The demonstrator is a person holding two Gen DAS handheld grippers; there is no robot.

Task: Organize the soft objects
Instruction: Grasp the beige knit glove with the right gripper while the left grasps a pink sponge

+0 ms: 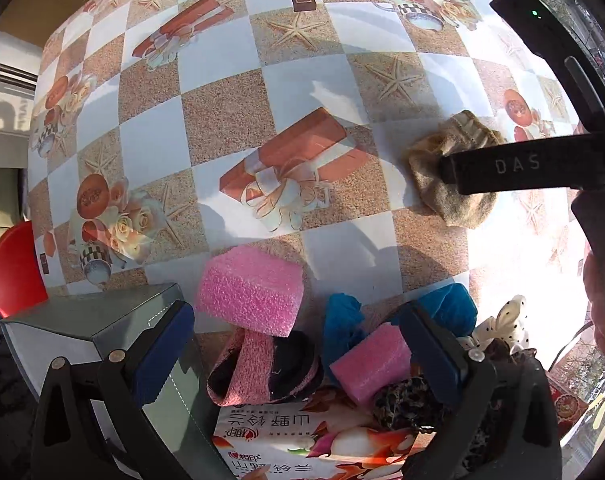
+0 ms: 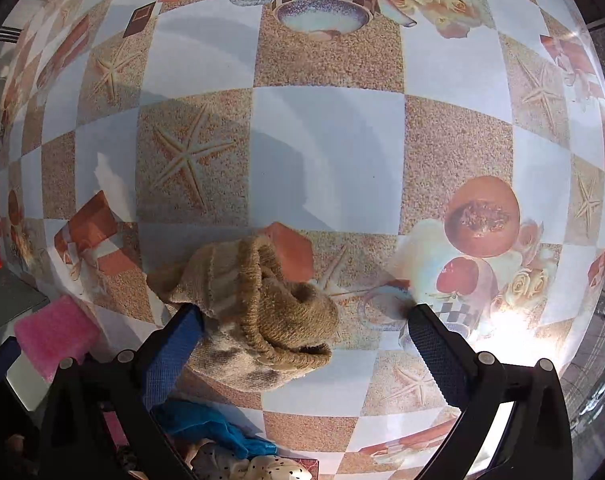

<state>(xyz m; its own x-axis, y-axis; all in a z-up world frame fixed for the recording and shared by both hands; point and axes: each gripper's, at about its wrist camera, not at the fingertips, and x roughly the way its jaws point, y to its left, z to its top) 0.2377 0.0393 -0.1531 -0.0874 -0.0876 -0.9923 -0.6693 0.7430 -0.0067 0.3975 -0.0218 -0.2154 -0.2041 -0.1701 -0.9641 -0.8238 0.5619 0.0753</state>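
Note:
A crumpled tan knitted sock (image 2: 258,316) lies on the patterned tablecloth; it also shows in the left wrist view (image 1: 454,168). My right gripper (image 2: 302,332) is open, its fingers straddling the sock close above the table. My left gripper (image 1: 298,344) is open and empty, hovering over a pile of soft things: a large pink foam block (image 1: 250,292), a smaller pink foam piece (image 1: 370,364), a pink-and-black band (image 1: 262,368), blue cloth (image 1: 342,324), a leopard-print scrunchie (image 1: 406,400) and a polka-dot bow (image 1: 502,324).
A printed tissue pack (image 1: 294,440) lies under the pile. A grey box (image 1: 90,332) stands at the left of it. A red chair (image 1: 14,272) sits beyond the table's left edge. The checkered tablecloth (image 2: 326,140) stretches ahead.

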